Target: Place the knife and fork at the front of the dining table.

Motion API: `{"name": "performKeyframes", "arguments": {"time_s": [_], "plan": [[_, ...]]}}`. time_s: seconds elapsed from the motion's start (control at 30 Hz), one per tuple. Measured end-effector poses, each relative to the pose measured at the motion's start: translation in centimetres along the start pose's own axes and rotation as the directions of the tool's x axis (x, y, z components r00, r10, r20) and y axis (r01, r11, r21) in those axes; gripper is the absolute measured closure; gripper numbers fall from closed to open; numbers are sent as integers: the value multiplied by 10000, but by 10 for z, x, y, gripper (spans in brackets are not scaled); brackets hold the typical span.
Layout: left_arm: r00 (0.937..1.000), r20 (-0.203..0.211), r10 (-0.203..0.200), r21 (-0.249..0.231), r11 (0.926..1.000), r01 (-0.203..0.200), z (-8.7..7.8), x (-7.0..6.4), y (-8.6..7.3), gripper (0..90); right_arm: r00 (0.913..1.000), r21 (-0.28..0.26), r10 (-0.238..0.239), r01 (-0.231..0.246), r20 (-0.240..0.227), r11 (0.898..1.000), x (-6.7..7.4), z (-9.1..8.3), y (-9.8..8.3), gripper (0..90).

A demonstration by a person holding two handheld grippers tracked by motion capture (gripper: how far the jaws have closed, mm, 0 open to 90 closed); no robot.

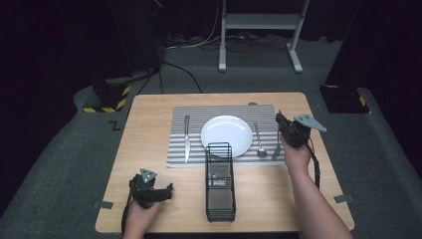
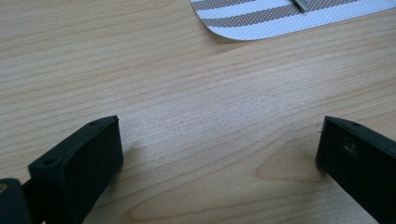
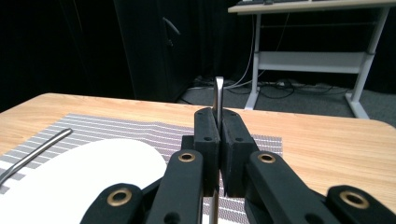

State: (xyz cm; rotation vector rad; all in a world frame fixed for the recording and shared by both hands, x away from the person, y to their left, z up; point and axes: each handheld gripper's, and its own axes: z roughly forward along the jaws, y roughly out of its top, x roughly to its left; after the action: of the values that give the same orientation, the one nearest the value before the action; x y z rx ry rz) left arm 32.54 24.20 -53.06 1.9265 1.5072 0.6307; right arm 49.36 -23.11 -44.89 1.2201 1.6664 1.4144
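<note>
The right gripper [image 1: 279,130] had clamped a fork [image 3: 218,95] at the plate's [image 1: 226,135] three o'clock, beside the spoon [image 1: 260,142]; laying it on the placemat [image 1: 196,115] probably came next. The left gripper [image 1: 166,191] rested open

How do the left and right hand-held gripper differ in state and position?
The left hand-held gripper has its jaws wide open with nothing between them; the right hand-held gripper is shut on a thin metal utensil. The left sits low over bare table; the right is beside the plate. Both are black.

White plate [image 1: 226,134] on grey-and-white striped placemat [image 1: 199,117], black wire basket [image 1: 220,181], pale wooden table [image 1: 149,149]
</note>
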Motion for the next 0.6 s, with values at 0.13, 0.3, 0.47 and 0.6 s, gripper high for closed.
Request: {"name": "performKeyframes", "arguments": {"time_s": [0.13,0.3,0.47,0.6], "plan": [[10000,18,-6,5,10000,6,0,0,0,5,9998,274,193,-195,59,9994,-3,16,-2,865],[10000,88,32,16,10000,-33,1,0,1,3,9989,553,449,-457,154,9974,-9,33,-6,862],[9999,95,37,16,10000,-37,1,0,1,3,9982,888,552,-571,236,9944,-12,49,-11,859],[9999,99,42,16,10000,-42,1,0,1,3,9980,1221,563,-596,303,9907,-13,62,-15,858]]}}
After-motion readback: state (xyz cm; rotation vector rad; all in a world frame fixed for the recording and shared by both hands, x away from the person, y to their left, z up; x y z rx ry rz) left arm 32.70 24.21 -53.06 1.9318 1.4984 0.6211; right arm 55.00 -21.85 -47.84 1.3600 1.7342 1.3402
